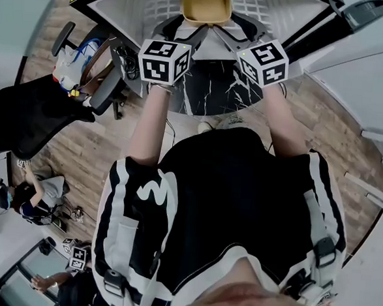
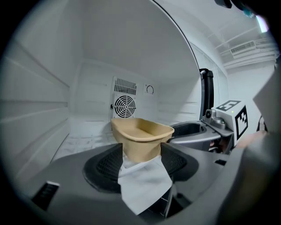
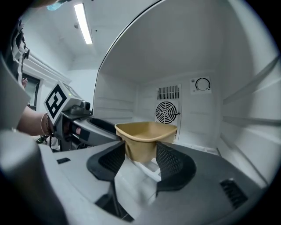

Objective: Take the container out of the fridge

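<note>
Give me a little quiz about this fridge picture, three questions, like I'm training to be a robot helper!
1. Pick one: what is fixed on the fridge's back wall behind the tan container?
A) a round fan grille
B) a shelf of bottles
C) a window

2. True or false: the container has a lid on it.

3. How many grippers point at the container?

Key:
1. A.
2. False: it is open on top.
3. Two: the left gripper and the right gripper.
</note>
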Available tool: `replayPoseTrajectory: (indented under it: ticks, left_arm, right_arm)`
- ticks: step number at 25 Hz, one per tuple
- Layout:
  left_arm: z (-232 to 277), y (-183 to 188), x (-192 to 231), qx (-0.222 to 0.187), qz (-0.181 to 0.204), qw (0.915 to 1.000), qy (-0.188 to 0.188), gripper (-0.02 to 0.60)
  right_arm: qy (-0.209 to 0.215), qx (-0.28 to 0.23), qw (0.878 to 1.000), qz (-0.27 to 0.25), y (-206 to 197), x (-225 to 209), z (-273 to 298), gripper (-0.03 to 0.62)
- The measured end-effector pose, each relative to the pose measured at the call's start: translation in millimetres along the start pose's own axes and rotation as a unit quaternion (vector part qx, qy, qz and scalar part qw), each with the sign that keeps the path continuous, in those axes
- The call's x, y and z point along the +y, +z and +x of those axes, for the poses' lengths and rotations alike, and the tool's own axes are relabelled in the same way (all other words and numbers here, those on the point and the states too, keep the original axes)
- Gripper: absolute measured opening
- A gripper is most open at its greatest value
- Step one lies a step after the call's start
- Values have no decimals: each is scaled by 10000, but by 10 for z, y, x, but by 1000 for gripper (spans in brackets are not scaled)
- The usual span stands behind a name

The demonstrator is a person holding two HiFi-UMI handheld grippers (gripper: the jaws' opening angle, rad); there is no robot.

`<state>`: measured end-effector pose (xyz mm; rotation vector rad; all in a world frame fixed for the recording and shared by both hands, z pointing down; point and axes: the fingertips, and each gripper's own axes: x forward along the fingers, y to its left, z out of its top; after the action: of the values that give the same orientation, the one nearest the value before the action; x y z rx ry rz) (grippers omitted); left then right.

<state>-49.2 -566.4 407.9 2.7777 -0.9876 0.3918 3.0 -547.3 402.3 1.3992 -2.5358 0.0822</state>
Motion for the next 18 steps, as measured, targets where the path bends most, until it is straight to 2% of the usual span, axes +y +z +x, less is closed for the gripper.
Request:
replayPoseTrajectory:
  ticks: [5, 18]
  left_arm:
    - [28, -1, -8, 12, -8, 10000, -66, 261]
    - [24, -17, -23, -84, 228, 9997, 77, 259]
  right_arm:
    - [-121, 29, 9999, -113, -15, -15, 17, 210]
    - [-230, -68, 9997, -80, -15, -17, 10, 210]
